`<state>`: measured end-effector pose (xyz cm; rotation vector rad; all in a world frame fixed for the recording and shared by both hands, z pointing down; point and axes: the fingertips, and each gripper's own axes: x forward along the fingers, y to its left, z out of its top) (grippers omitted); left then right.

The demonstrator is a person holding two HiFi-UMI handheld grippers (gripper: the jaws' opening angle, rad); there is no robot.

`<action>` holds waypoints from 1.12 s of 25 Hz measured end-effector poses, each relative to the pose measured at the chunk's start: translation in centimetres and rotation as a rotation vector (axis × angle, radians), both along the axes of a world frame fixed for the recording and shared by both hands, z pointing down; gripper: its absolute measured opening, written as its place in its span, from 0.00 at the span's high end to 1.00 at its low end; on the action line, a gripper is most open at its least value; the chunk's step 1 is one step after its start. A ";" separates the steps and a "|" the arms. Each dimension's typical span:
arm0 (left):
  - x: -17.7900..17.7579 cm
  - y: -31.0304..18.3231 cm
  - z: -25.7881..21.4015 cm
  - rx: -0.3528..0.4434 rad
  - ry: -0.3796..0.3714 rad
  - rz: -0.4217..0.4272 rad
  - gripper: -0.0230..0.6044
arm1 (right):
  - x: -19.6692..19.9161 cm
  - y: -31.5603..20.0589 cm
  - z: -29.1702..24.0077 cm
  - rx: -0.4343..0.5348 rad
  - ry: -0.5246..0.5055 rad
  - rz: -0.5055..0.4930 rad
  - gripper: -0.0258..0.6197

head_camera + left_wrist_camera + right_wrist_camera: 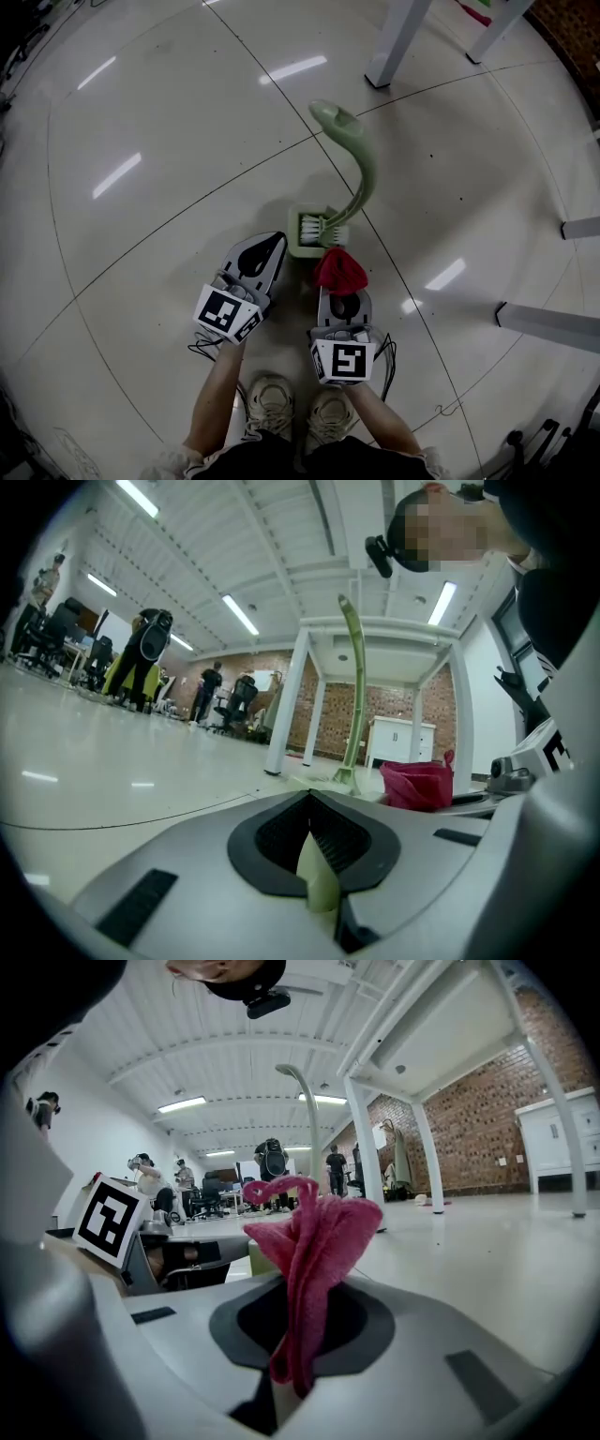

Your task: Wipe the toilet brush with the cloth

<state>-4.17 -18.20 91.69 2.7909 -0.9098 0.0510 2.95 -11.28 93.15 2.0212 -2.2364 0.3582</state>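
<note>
Right gripper (341,296) pinches the red cloth (339,270) just below the brush (360,183) at frame centre. The brush's curved handle runs up-frame from the bristles. Left gripper (272,247), closed, lies just left of them, about as near.

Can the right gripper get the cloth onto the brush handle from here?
Likely yes: the right gripper holds the cloth beside the brush handle, with nothing between them.

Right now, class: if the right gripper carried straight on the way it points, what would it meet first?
Probably the toilet brush, at its bristle end in the holder. The cloth in the right gripper would touch first; depth is hard to judge.
</note>
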 end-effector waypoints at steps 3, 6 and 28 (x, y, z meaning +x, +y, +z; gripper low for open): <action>0.2 0.2 0.2 0.015 -0.026 0.017 0.96 | -1.0 0.1 -0.3 -0.003 0.007 -0.008 0.91; -0.1 0.4 -0.2 0.032 -0.034 0.024 0.96 | -2.4 -0.2 -1.4 0.055 0.014 -0.030 0.91; -1.2 1.4 -0.7 0.032 0.011 0.260 0.50 | -1.1 0.1 0.0 -0.045 0.039 0.004 0.91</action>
